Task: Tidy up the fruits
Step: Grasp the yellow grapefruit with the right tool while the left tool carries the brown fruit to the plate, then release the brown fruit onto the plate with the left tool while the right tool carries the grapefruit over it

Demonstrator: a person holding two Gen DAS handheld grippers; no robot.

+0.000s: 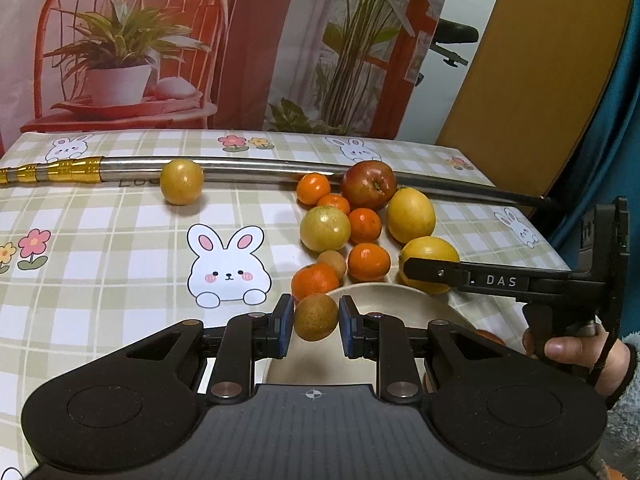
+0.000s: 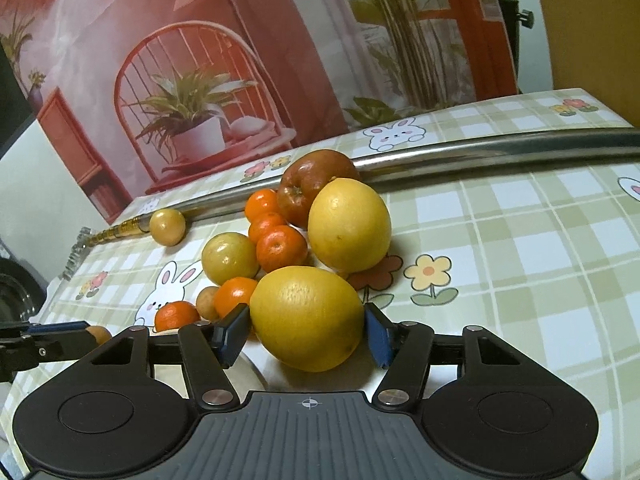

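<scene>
Left hand-held gripper (image 1: 316, 322): pads spread either side of a small brown longan (image 1: 316, 317), narrow gaps showing, above the near rim of a beige plate (image 1: 400, 300). Right hand-held gripper (image 2: 306, 326): pads against both flanks of a large yellow lemon (image 2: 307, 322), beside the plate. Behind, mid-worktop (image 1: 120, 248): a second lemon (image 2: 349, 225), tangerines (image 2: 281, 249), a second longan (image 1: 332, 263), a yellow-green round fruit (image 1: 325, 229), a red apple (image 1: 369, 185). Apart, toward the far left corner: another yellow-green fruit (image 1: 181, 182), touching a long metal rod (image 1: 256, 168) along the far edge.
</scene>
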